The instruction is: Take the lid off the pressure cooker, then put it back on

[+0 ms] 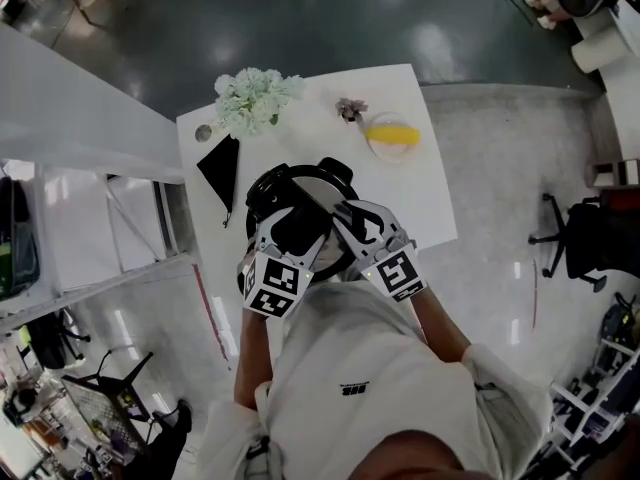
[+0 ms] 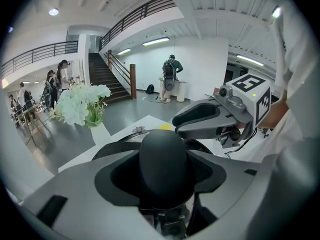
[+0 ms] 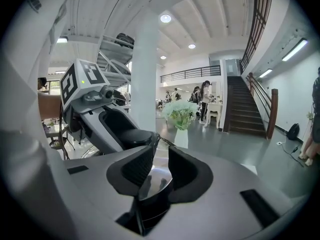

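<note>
Two grippers [image 1: 290, 226] [image 1: 347, 216], one pressure cooker [image 1: 312, 180]

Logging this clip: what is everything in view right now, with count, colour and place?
table: one, white, centre.
pressure cooker: one, silver and black, table's near side.
flowers: one bunch, whitish-green, far left corner.
pouch: one, black, left edge.
plate: one, white, holding something yellow, far right.
people: several, distant background.
left claw: one, grey, shut on the cooker's black handle.
right claw: one, grey, jaws narrowly apart, shiny metal between; grip unclear.
</note>
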The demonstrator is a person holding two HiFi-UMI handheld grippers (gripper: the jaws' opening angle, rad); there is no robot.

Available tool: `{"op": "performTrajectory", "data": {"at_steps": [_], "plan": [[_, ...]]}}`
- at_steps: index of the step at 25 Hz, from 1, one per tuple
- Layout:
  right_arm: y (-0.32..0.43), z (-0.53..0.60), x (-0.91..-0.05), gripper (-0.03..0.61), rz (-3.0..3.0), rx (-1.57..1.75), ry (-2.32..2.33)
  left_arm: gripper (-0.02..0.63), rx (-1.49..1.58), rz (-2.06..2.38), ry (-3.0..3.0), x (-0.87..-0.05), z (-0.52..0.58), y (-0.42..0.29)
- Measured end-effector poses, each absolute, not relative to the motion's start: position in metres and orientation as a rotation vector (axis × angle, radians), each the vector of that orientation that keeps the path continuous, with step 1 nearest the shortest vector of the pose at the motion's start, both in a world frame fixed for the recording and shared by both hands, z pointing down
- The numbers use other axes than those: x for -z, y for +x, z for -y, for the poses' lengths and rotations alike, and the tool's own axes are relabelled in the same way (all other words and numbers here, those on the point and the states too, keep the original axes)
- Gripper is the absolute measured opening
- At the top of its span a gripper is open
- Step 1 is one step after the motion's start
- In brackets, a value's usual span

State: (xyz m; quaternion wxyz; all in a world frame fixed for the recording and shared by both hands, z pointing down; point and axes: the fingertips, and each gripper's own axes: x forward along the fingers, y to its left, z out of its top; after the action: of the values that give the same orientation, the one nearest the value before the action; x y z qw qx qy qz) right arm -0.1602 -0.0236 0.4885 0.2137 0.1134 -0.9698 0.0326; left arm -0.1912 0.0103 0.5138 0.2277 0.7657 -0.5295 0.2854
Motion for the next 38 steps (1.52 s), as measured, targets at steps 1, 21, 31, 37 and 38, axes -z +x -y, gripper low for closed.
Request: {"op": "performTrajectory", "data": {"at_steps": [1,21,31,37,38], "plan": [[-0.159,0.024,-0.489,0.1,2.689,-0.091,0.323,0.287,-0.791,1.447,2.119,-0.514,-0.011,-0.191],[-0.155,0.022,-0.488,0.098,2.644,-0.117,0.551,0.287,-0.86,1.219,2.31,-0.512,-0.012,-0.187],[-0.143,0.026,-0.484,0.098,2.617,-0.1,0.705,0.287,-0.865,1.142,2.361,-0.51,-0.012,-0.186],[-0.14,0.024,-0.481,0.098,2.601,-0.114,0.75,0.287,-0.855,1.136,2.367,-0.505,-0.013,-0.185],[-0.14,0.023,-0.48,0.098,2.602,-0.112,0.752,0.287,-0.852,1.137,2.37,-0.504,-0.013,-0.185]]}}
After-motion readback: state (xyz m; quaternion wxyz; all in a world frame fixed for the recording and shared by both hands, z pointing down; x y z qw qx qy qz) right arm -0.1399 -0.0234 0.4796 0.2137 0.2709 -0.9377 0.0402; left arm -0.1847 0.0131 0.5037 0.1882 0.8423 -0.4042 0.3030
